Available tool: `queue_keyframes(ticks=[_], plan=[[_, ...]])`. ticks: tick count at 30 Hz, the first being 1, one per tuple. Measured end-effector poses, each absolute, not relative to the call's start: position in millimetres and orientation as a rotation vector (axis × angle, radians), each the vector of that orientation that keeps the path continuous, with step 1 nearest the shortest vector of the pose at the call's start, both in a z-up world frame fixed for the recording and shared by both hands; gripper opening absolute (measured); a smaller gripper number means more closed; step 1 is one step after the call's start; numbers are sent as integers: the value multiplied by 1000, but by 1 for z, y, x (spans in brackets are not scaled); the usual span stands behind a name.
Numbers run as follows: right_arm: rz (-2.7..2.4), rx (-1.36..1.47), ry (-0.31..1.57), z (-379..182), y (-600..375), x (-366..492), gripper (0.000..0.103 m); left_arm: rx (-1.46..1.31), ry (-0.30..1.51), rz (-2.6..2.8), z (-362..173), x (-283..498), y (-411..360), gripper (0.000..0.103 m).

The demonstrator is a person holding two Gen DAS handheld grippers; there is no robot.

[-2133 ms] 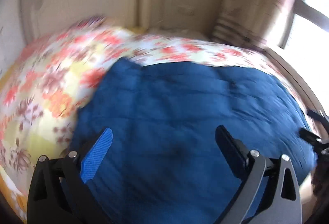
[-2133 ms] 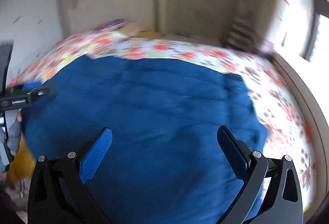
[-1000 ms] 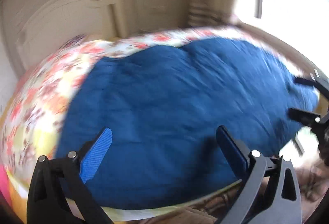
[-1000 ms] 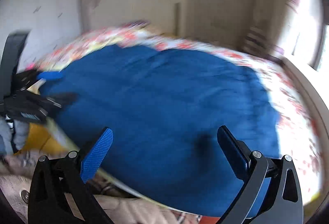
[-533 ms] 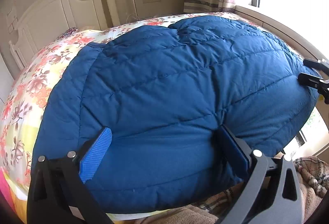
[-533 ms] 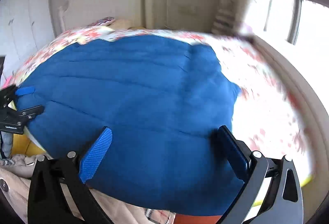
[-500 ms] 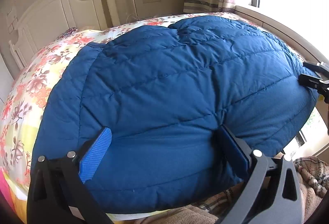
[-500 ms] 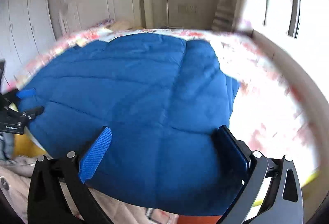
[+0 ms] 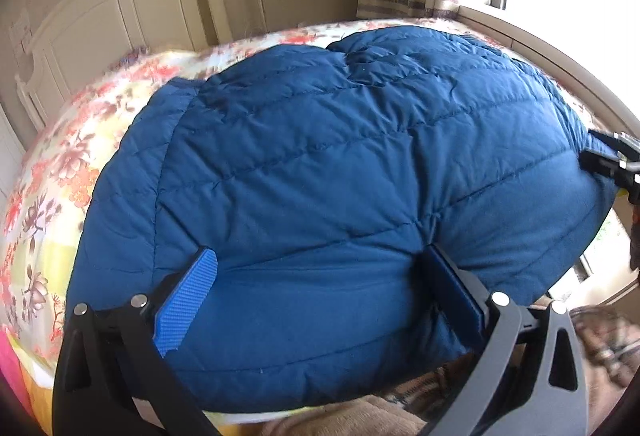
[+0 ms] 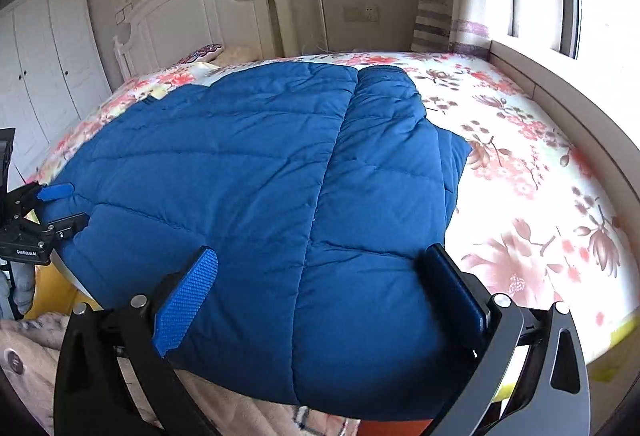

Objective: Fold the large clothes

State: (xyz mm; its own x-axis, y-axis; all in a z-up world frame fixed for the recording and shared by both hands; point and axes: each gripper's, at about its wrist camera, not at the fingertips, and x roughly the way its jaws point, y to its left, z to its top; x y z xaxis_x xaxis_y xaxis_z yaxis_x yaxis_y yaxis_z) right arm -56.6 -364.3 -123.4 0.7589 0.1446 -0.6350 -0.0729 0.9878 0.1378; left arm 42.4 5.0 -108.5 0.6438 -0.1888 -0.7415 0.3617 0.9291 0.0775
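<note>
While both wide-open, the left claw [image 9: 320,292] and right claw [image 10: 320,292], with the blue quilted coat [image 10: 260,176] flat on the bed [image 10: 520,164] just ahead between the fingers: better to pinch only the near hem, evenly.

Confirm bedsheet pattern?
Sheet: white with pink-red flowers, some yellow patches. Clearest in the right wrist view.
</note>
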Motion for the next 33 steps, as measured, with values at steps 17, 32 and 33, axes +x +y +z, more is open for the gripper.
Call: queue_keyframes(ticks=[17, 32, 33], plan=[[262, 742, 577, -159, -442, -130, 91, 169, 794, -368, -105, 149, -50, 101], [124, 668, 665, -129, -374, -27, 61, 159, 767, -374, -108, 140, -50, 101], [131, 653, 605, -124, -373, -30, 55, 159, 774, -372, -108, 141, -50, 101]])
